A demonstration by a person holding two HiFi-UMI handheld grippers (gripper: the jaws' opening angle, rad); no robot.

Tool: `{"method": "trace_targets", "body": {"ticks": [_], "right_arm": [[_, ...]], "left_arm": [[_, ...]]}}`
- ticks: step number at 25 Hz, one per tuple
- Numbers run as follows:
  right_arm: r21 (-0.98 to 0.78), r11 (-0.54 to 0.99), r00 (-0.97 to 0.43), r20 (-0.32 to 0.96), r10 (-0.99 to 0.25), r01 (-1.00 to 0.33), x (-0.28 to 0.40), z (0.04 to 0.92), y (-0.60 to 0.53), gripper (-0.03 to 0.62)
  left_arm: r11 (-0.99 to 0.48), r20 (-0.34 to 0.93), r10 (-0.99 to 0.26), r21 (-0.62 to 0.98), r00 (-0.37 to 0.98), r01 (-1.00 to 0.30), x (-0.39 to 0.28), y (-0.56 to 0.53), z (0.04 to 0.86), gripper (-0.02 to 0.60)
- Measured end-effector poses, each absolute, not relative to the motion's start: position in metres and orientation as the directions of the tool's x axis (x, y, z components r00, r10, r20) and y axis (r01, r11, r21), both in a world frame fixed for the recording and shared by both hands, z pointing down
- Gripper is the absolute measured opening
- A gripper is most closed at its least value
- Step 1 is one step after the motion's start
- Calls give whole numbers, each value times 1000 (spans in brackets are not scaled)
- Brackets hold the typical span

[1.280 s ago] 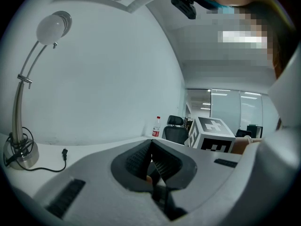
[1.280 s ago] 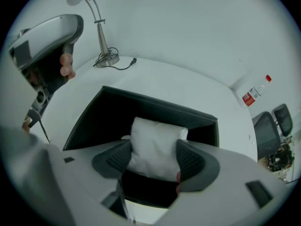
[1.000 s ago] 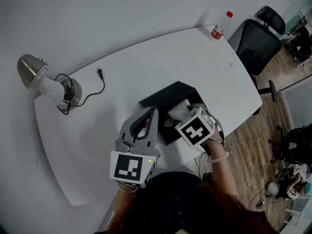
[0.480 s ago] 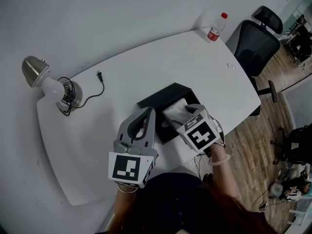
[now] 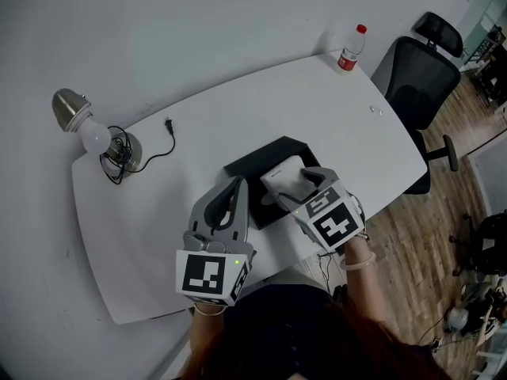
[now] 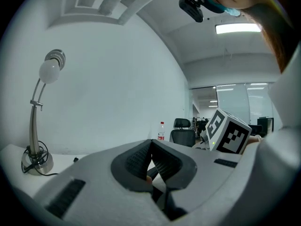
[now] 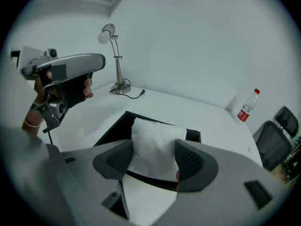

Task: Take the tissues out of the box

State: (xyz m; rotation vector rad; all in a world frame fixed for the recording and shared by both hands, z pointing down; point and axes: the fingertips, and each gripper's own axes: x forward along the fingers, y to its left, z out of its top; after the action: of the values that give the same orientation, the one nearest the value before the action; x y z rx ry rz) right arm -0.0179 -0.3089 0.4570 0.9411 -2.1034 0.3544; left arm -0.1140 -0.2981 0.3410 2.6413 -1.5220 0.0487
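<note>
Scene count, largest first:

- 1 white curved-top table, carrying all items below except the chair.
- 1 black mesh-back office chair, off the table's far right corner.
- 1 black rectangular open-top box, near the front edge, approx. centre.
- 2 grey two-jaw grippers, each w/ a marker cube:
  - Left gripper: jaws closed tip to tip, nothing between them. Held just left of the box, not touching it.
  - Right gripper: jaws set wide, both pads pressed on the tissue pack.
- 1 silver-shade desk lamp w/ white neck, far left of the table. Its black cable and plug lie loose beside it.
- 1 white soft tissue pack, pinched at its sides by the right gripper, over the box's right half. Cannot tell if its far end is clear of the box rim.
- 1 clear plastic bottle w/ red cap and label, upright at the far right corner, well apart from the box.
</note>
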Motion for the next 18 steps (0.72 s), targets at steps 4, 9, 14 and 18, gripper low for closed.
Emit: {"method": "trace_targets", "body": {"ticks": [4,9,14,18], "right_arm": [[74,690,-447,711,-543,-720,-16,445,-309,298],[86,696,-486,655,-579,-713,-16,431,-307,298],[97,698,-526,585,-617,-710,-14,419,-304,298],[101,697,-552,536,-639,-709,-10,412,-302,298]], "left_arm": [[-477,76,-874,48,479,-878,-111,-287,338,21],[-448,77,-890,26,449,-893,-107,-274,335,21],[-413,76,-908,12,412,-911,-103,-263,332,21],[-390,72,-919,4,389,-921,-98,-253,332,21]]}}
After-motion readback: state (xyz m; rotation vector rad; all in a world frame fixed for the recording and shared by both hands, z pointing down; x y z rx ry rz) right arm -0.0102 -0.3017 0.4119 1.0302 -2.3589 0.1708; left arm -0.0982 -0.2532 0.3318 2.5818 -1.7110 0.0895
